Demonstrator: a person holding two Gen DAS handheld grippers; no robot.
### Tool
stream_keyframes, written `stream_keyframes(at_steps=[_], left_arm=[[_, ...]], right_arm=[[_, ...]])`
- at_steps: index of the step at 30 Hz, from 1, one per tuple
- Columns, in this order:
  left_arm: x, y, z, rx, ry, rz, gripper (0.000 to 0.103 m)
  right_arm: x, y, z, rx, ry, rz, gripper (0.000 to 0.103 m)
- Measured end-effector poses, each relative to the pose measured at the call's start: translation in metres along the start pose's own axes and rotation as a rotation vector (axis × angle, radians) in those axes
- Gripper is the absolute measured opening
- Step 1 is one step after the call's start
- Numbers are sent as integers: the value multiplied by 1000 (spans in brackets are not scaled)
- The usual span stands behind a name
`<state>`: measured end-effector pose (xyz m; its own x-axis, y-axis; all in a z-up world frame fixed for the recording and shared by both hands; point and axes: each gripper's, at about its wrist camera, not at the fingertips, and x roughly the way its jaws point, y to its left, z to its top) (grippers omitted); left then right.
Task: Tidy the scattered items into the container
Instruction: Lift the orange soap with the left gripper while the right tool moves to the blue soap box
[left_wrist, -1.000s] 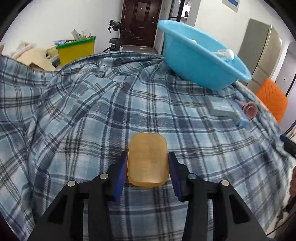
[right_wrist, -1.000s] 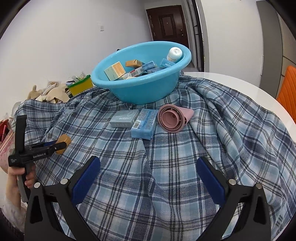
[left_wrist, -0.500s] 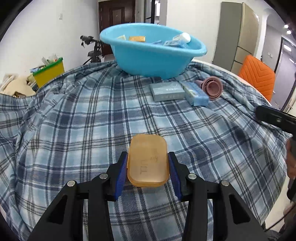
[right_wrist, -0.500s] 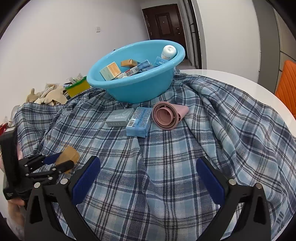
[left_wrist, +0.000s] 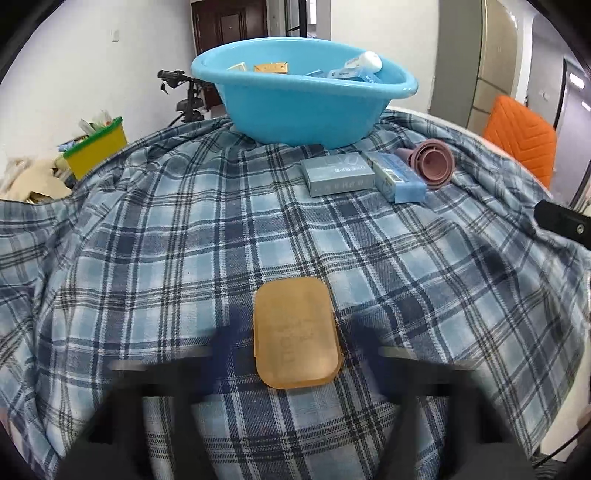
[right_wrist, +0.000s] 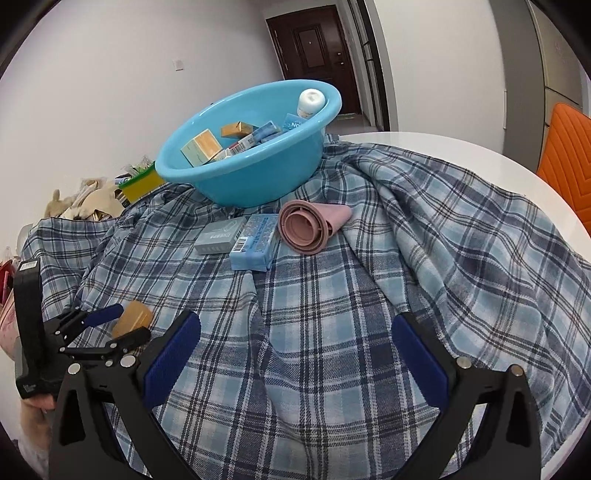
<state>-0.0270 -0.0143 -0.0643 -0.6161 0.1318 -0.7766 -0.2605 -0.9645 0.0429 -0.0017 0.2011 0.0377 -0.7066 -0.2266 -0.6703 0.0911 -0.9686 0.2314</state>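
An amber soap-like bar (left_wrist: 295, 332) lies on the plaid cloth between the blurred, spread fingers of my left gripper (left_wrist: 295, 343); the bar is free of both pads. In the right wrist view the left gripper (right_wrist: 122, 325) stands open around the bar (right_wrist: 132, 322). The blue basin (left_wrist: 303, 107) holds several boxes and a white bottle (right_wrist: 311, 103). A grey box (right_wrist: 220, 235), a light blue box (right_wrist: 255, 242) and a pink collapsible funnel (right_wrist: 310, 225) lie in front of the basin (right_wrist: 251, 173). My right gripper (right_wrist: 295, 354) is open and empty above the cloth.
The plaid cloth (right_wrist: 369, 295) covers a round white table (right_wrist: 443, 147). An orange chair (right_wrist: 569, 155) stands at the right. A yellow bin (left_wrist: 96, 146) and a bicycle (left_wrist: 188, 96) stand beyond the table's far side.
My left gripper has opened and let go of the amber bar, which now lies on the cloth. The left view has swung to face the basin. The right gripper has barely moved.
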Motion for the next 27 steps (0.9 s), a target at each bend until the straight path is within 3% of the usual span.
stream_keyframes(at_steps=[7,11,15,22,25,27], left_arm=[[-19,5,9,-45,-31,-20,45],[-30,5,17,-64,-80,11,45],[-35,8,28,-154,-96,-30,45],[-35,1,33,-112,-93,0,45],[-31,7,31,-133,-84,6,45],[-28,12,30,-161,-78,1,45]], right_arm=[[0,6,14,-66,0,-53,103],[8,15,25,-91,12,-79,103],[28,32,34,-98,43,-43,103],[68,56,47,-108,108,-45,103],[84,59,52,-89,131,-61,96],[94,60,53,-91,146,-76,83]])
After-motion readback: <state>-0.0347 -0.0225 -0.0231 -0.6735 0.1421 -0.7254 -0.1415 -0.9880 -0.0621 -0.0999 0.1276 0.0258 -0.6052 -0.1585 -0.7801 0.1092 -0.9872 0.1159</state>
